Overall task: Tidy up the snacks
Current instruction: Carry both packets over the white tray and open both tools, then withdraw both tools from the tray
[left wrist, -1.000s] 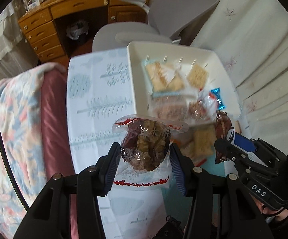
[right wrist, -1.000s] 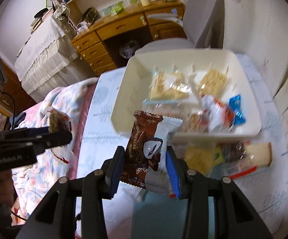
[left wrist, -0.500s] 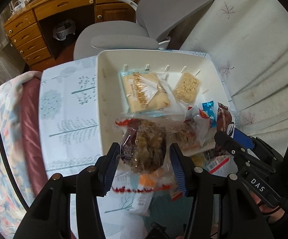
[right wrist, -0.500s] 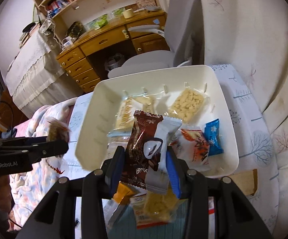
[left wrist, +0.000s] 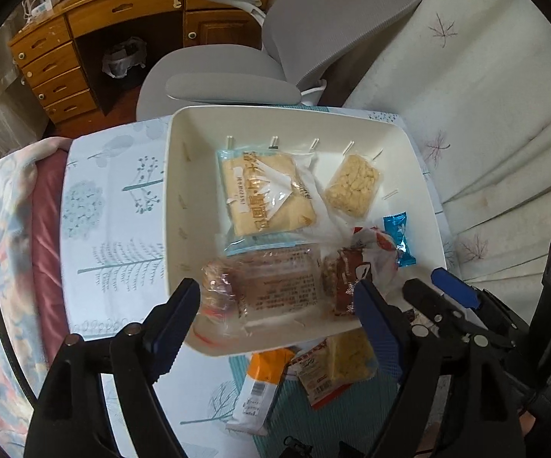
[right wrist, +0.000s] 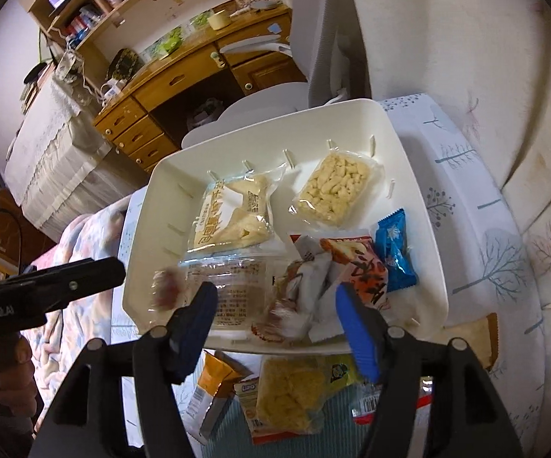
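Observation:
A white tray [left wrist: 172, 191] [right wrist: 142, 248] sits on the tree-print tablecloth, holding several wrapped snacks. My left gripper [left wrist: 277, 297] hangs over its near edge. Its jaws are opening, and the pads are clear of the clear packet of dark nut snack [left wrist: 218, 297], which is blurred against the tray's near left corner. My right gripper [right wrist: 275, 297] is over the near edge too, jaws opening. The brown-and-white packet [right wrist: 294, 301] is blurred below its fingers, touching neither pad. In the left wrist view that packet [left wrist: 346, 282] lies in the tray, with the right gripper [left wrist: 428, 282] beside it.
In the tray lie a bread packet [left wrist: 268, 194], a puffed rice bar [left wrist: 353, 185] and a blue candy [left wrist: 399, 236]. Loose packets [left wrist: 260, 393] [left wrist: 336, 366] lie on the table before the tray. A grey chair [left wrist: 237, 76] and wooden desk [left wrist: 123, 11] stand behind, and a blanket [left wrist: 0, 267] lies left.
Both grippers moved forward over the tray and their jaws spread. The nut snack packet and the brown-and-white packet left the pads and dropped into the tray.

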`<state>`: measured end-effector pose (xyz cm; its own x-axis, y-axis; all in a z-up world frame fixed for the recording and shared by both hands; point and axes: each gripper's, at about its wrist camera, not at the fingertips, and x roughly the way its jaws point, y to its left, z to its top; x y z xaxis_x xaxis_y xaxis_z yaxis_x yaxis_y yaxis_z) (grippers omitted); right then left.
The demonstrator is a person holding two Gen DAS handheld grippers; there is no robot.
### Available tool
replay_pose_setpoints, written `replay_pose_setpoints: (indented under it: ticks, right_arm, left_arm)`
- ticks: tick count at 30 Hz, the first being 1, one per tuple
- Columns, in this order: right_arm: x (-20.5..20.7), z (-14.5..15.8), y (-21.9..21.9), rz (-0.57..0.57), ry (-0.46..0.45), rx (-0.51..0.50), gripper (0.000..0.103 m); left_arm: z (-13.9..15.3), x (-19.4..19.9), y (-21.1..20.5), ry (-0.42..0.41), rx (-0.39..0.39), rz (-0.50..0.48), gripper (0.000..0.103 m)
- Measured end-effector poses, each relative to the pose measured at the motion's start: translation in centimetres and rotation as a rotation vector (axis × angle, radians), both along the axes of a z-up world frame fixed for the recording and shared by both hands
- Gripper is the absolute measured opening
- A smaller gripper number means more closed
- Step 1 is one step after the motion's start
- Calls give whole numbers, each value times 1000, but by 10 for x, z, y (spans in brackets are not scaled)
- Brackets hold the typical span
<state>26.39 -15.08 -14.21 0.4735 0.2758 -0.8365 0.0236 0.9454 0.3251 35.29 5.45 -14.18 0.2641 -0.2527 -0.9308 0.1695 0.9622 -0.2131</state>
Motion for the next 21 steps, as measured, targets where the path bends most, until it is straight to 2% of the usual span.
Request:
replay_pose_setpoints:
  ticks: [5,14,21]
  right_arm:
    - [-16,16,4,-26,-21,7,76]
    - [-68,52,22,-56,-88,8,78]
    - [-113,55,36,-86,-93,22,80]
  left_arm:
    - [16,-20,17,-18,-1,16,82]
    - [40,-79,42,-51,-6,-4,82]
    - [44,-127,52,-64,-9,-33,82]
